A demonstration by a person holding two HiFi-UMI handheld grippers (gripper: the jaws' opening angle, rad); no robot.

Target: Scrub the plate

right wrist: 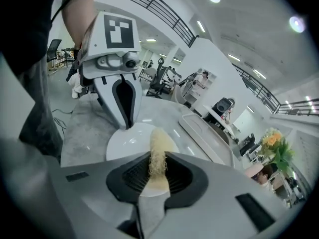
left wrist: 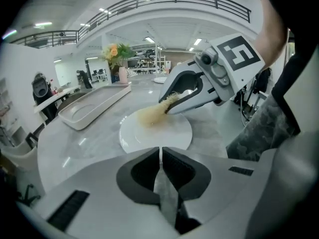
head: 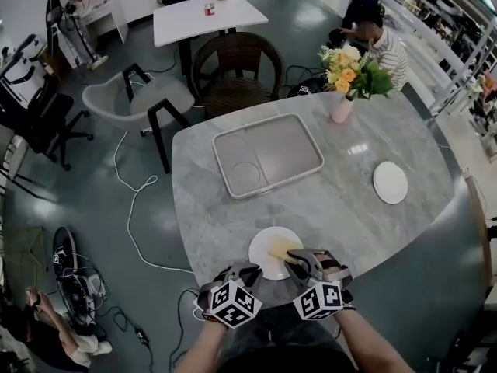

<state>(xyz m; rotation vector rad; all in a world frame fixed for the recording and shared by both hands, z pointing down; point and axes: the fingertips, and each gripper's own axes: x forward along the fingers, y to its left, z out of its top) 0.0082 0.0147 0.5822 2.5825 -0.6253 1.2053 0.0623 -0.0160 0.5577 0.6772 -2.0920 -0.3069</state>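
Head view: a white plate (head: 266,261) was seen on the grey table (head: 349,208), close to its near edge. The right claw (head: 298,259) was clamped on a yellow scrubber (head: 281,247), which was laid on the plate's right part. In the right gripper view the scrubber's fibres were pinched between the jaws, with the tip resting on the plate. The left claw (head: 250,271) was pressed together, and its tip was set at the plate's near-left rim. A tray (head: 289,149) was placed further back, a small plate (head: 390,183) to the right, and flowers (head: 349,72) at the far edge.
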